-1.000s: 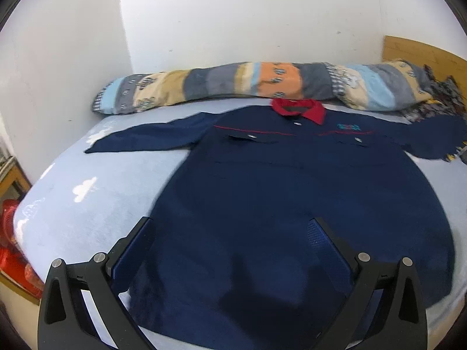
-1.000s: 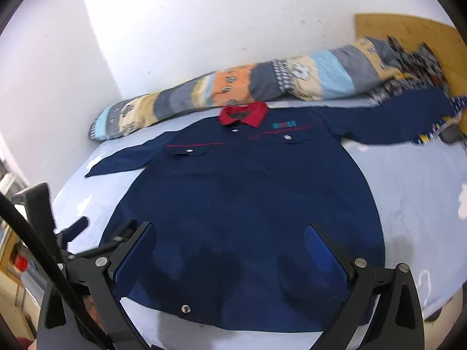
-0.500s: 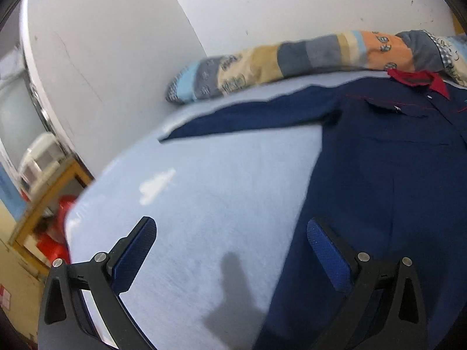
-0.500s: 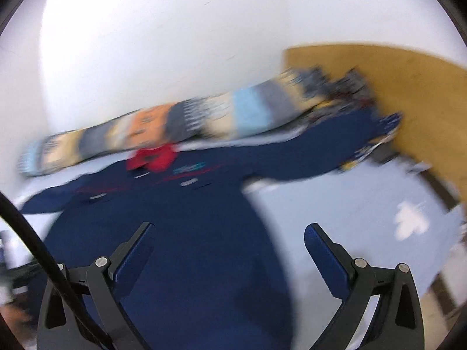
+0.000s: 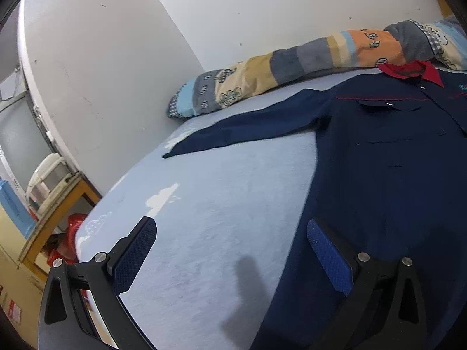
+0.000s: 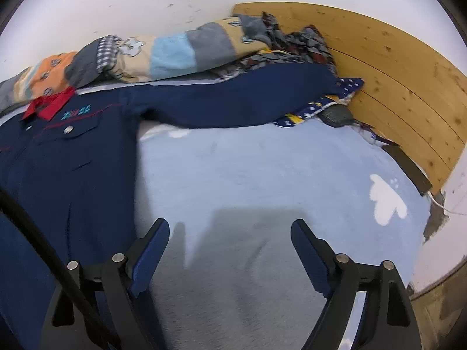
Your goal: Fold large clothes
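Blue bed [image 5: 233,192]; navy shirt [image 5: 394,175] beside spread fingers [image 5: 327,253]

Shirt [image 5: 394,175] lies flat on bed [image 5: 233,189], sleeves spread to both sides. Bolster [image 5: 292,67] lies behind the collar, along the wall. Headboard [image 6: 394,73] stands at the right, beside crumpled cloth [image 6: 294,43].

— Over the bed? Right gripper [image 6: 230,248], jaws closing, only pale blue sheet [image 6: 262,169] between.

— Left of it? Navy shirt [image 6: 67,169] spread flat, red collar [image 6: 49,103], sleeve [image 6: 233,102] reaching toward wooden headboard [image 6: 394,67].
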The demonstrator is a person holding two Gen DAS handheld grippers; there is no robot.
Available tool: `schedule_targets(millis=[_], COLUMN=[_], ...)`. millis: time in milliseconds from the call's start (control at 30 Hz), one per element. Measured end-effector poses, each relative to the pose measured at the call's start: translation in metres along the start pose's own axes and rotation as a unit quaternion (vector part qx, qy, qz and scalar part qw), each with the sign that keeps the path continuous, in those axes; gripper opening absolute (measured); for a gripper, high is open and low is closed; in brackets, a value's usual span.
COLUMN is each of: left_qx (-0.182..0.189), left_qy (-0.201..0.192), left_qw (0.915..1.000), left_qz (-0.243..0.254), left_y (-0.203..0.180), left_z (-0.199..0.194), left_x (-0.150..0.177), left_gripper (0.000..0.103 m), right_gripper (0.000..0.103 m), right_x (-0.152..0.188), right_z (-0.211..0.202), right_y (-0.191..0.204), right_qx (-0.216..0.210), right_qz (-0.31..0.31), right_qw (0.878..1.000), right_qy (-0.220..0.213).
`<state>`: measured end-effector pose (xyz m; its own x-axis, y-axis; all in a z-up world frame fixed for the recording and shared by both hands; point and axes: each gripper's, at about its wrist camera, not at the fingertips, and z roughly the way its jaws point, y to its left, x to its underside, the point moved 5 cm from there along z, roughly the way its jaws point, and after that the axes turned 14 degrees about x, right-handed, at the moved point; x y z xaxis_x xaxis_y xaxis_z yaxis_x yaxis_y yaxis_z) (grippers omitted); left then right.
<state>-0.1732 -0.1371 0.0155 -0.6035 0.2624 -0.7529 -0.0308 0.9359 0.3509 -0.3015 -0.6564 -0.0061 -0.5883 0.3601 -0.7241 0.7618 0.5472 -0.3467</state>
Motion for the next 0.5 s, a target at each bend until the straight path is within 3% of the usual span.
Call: schedule_targets(millis=[167,400,500], left_qx=[0.001,-0.005,-0.004], left_qy=[0.003,0.042,0.041], left_qw=[0.9999,0.9978,0.9981], left_qz=[-0.014,-0.051,-0.046], left_y=[0.015,0.018,0.017], left_z=[-0.033,-0.066,-0.073], left_x=[0.016,0.073,0.077], left_gripper=[0.103,0.103,0.103], right_gripper=[0.087,0.088,0.088], right_x=[-0.003,0.016,0.020], right_z=[-0.008,-0.023,-0.025], right_y=[-0.040,-0.076,-0.090], right_qx=[0.011,0.042,0.024], right_qz=[0.032,0.004,0.017], right_qw=[0.999,0.999,0.999], right_qy=[-0.009,-0.023,-0.015])
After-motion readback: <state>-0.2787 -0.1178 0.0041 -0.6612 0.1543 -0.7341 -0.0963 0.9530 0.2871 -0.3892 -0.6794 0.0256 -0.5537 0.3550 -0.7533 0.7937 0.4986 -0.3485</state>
